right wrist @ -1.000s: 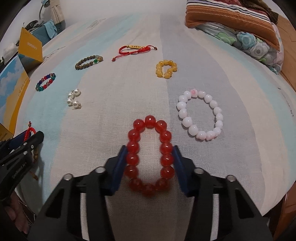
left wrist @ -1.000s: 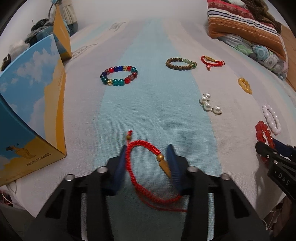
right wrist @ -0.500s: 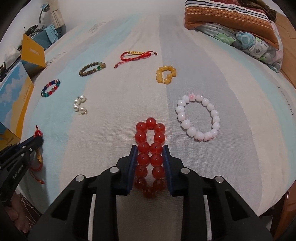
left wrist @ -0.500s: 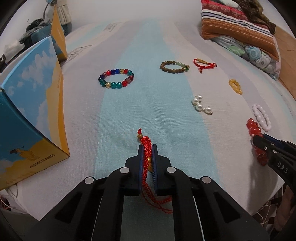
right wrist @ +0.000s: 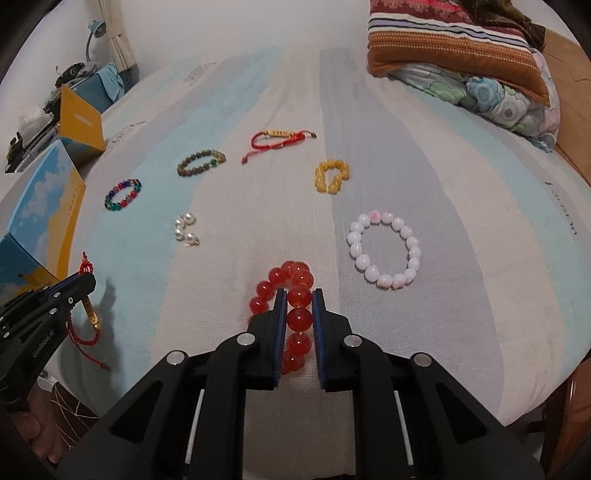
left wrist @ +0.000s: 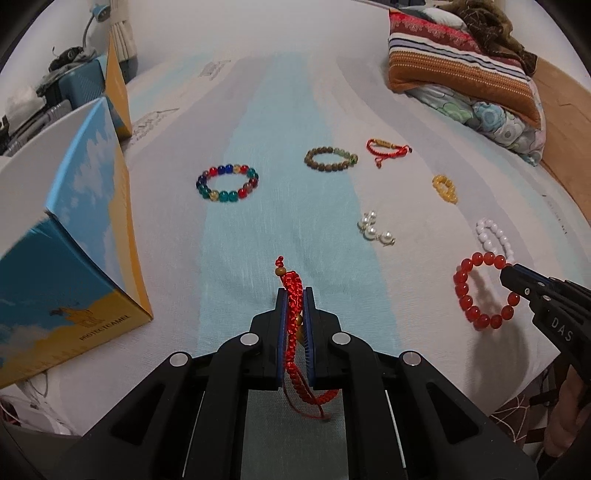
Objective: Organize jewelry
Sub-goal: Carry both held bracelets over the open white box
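Both tongs [left wrist: 295, 295] [right wrist: 299, 295] near bed's [right wrist: 480, 332] front edge

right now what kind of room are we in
Most likely a bedroom: the bracelets lie on a striped blue and grey bedsheet over a bed, with a folded striped brown blanket and floral quilt stacked at its far corner, and a teal desk lamp beyond.

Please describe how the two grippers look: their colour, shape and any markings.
Both the left gripper and the right gripper are matte black, angular linkages with silver round pivot pins and flat blue finger pads. White lettering marks their sides. No cables or sleeves show.
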